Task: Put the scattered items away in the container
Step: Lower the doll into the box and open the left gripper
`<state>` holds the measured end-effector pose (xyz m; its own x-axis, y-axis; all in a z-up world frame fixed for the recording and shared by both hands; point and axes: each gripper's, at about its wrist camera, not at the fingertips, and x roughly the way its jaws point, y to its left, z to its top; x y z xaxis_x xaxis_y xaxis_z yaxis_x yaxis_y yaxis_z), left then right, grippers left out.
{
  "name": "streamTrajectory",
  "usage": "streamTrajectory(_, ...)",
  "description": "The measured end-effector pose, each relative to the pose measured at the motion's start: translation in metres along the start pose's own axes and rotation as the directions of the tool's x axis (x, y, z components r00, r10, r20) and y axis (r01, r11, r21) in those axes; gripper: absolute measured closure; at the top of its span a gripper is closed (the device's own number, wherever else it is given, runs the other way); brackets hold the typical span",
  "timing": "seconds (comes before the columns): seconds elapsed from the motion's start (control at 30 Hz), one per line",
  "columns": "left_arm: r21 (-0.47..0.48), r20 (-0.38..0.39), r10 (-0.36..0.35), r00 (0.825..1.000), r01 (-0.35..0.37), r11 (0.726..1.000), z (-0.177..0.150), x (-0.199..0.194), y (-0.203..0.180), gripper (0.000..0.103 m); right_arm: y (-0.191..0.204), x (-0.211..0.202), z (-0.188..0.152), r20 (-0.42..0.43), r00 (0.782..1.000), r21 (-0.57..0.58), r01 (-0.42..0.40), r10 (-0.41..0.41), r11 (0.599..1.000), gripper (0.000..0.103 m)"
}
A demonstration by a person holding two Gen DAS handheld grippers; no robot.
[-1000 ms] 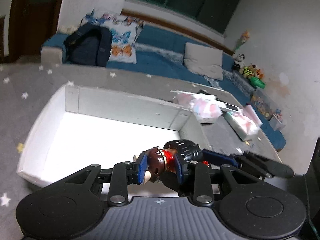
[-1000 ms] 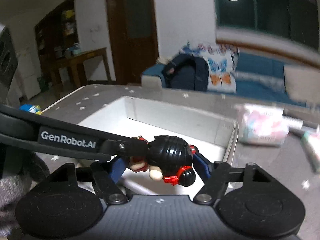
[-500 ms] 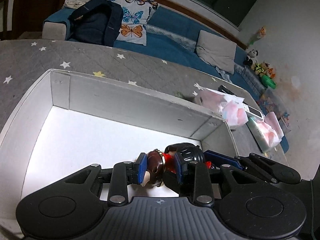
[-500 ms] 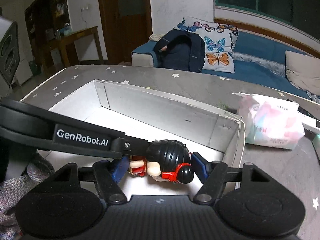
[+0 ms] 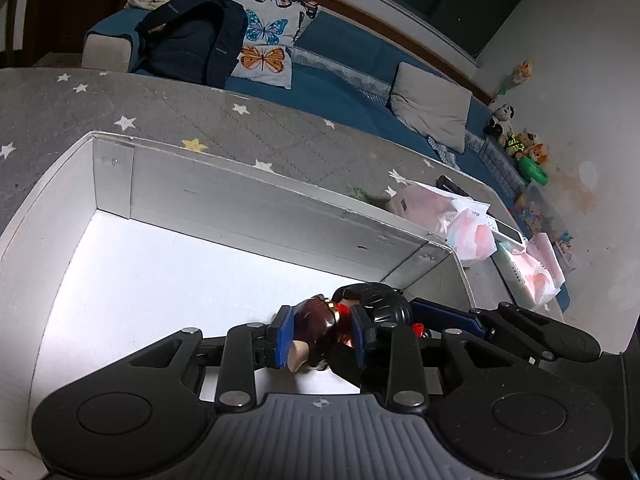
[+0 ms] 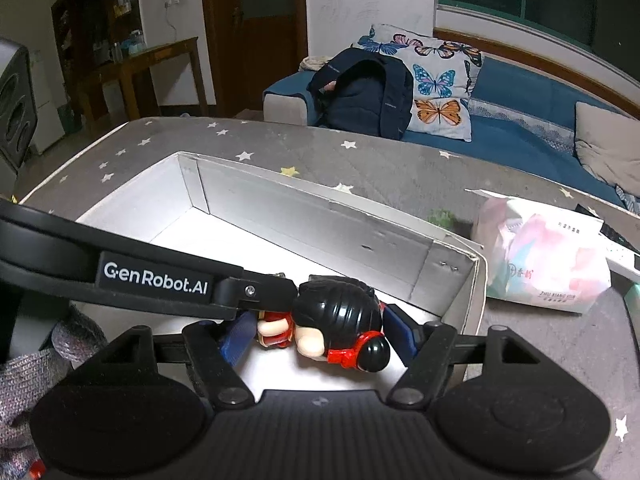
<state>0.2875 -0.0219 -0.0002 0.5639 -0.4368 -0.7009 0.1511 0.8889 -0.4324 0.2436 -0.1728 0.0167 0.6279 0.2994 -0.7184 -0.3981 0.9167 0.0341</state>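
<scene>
A white open box [image 5: 256, 196] [image 6: 320, 208] stands on the grey star-patterned surface. My left gripper [image 5: 320, 336] is shut on a brown-haired toy figure [image 5: 316, 332] low over the box floor near its right end. My right gripper [image 6: 320, 332] holds a black-haired toy figure with red headphones [image 6: 340, 320] between its blue pads, right beside the left one; that figure also shows in the left wrist view [image 5: 380, 304]. The left gripper's finger [image 6: 160, 276] crosses the right wrist view.
Pink tissue packs [image 6: 544, 260] [image 5: 468, 228] lie on the surface just right of the box. A small green thing [image 6: 440, 216] lies behind the far wall. A sofa with a dark backpack [image 6: 368, 96] and butterfly cushions stands beyond the surface edge.
Both grippers have moved forward and down into the box with their figures still held. The box fills more of both views.
</scene>
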Motion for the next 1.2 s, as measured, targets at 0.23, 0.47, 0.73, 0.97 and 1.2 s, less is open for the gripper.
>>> streamTrajectory(0.23,0.008,0.007,0.006,1.0,-0.006,1.0,-0.002,-0.001,-0.002,0.07,0.0,0.0,0.0,0.004,1.0,-0.011,0.006,-0.006,1.0,0.033)
streamTrajectory(0.47,-0.001,0.016,0.011,1.0,-0.011,1.0,-0.003,-0.004,-0.002,0.068,0.001,-0.001,-0.001,0.014,1.0,-0.012,0.006,-0.005,1.0,0.031)
streamTrajectory(0.73,-0.002,0.028,0.028,0.999,-0.028,1.0,-0.007,-0.013,-0.001,0.069,0.002,-0.009,-0.005,0.028,1.0,-0.006,0.009,-0.009,1.0,0.027)
streamTrajectory(0.97,-0.002,0.046,0.036,0.998,-0.036,0.999,-0.011,-0.025,-0.002,0.069,0.004,-0.021,-0.009,0.05,0.999,-0.003,0.01,-0.01,1.0,0.027)
streamTrajectory(1.2,-0.017,0.078,0.064,0.995,-0.063,0.998,-0.02,-0.04,-0.005,0.069,0.011,-0.04,-0.013,0.09,0.996,-0.002,0.016,-0.015,1.0,0.027)
